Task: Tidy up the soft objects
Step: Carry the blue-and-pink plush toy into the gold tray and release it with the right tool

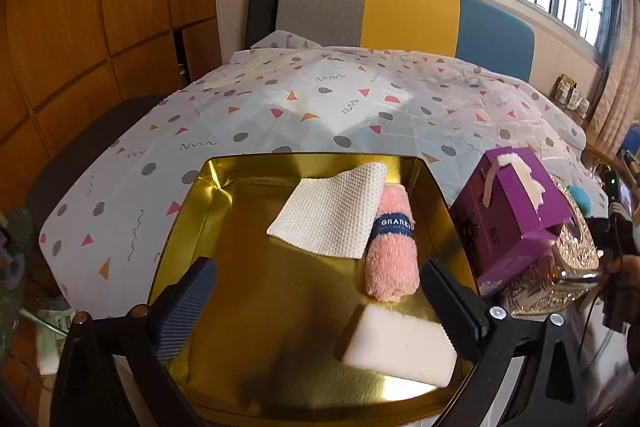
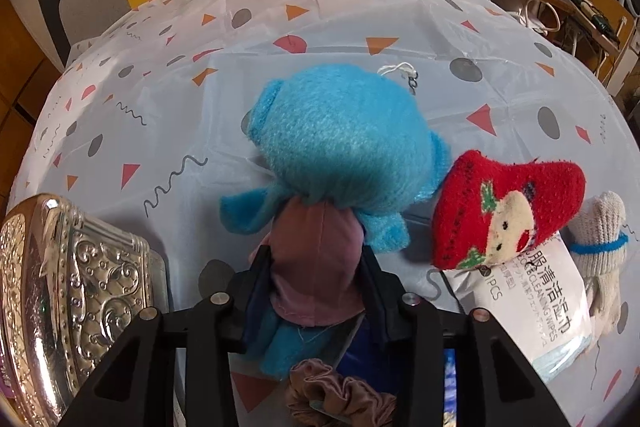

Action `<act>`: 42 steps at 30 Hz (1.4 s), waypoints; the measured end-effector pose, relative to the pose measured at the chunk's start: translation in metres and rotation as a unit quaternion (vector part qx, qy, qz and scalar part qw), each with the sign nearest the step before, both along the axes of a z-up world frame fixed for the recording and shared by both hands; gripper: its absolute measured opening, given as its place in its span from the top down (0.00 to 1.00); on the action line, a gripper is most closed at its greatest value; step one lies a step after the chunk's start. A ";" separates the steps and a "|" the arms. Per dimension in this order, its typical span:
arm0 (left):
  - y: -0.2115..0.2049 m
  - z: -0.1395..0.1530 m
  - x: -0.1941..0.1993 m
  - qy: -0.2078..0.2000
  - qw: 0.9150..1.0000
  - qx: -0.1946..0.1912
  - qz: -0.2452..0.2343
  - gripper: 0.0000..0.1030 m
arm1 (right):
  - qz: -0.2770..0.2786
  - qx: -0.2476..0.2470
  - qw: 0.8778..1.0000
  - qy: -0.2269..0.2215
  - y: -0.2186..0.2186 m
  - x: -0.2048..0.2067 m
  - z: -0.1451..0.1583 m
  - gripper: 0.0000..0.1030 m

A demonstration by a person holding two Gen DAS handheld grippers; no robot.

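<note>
The left gripper (image 1: pixel 320 301) hung over a gold tin tray (image 1: pixel 192 211) with its jaws spread wide and nothing between them. In the tray lay a white textured cloth (image 1: pixel 328 211), a rolled pink towel (image 1: pixel 394 247) with a dark band just beside it and overlapping its right edge, and a white sponge block (image 1: pixel 396 343) near the right finger (image 1: pixel 452 311). A purple box (image 1: pixel 516 211) leaned on an embossed silver tin (image 1: pixel 568 267) to the right of the tray, all on a patterned tablecloth (image 1: pixel 320 99). The right gripper (image 2: pixel 316 267) was clamped on the pink-clothed body of a blue plush doll (image 2: pixel 336 139), whose fuzzy head pointed away from the camera above the cloth. To its right sat a red knitted sock (image 2: pixel 500 207) with a face on it, resting partly on a packet of cleaning wipes (image 2: pixel 532 307), with a white knitted glove (image 2: pixel 604 251) just beside them. A brown scrunchie (image 2: pixel 336 391) lay below the gripper's fingers.
</note>
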State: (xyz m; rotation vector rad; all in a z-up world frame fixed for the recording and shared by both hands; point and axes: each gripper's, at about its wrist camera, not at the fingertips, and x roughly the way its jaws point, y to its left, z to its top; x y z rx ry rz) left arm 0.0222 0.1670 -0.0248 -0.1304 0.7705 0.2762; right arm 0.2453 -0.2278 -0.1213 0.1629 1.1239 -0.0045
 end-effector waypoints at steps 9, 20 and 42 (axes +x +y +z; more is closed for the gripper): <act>-0.007 0.000 -0.012 0.000 1.000 0.004 -0.006 0.00 | 0.008 -0.016 1.000 -0.002 0.010 -0.002 0.010 0.65; -0.009 -0.004 -0.021 -0.007 1.000 0.002 -0.021 0.00 | 0.045 -0.048 0.996 -0.057 0.031 0.006 0.058 0.65; 0.040 0.001 -0.044 -0.027 0.999 -0.024 0.040 0.00 | 0.281 0.010 0.937 -0.206 0.199 -0.053 0.192 0.65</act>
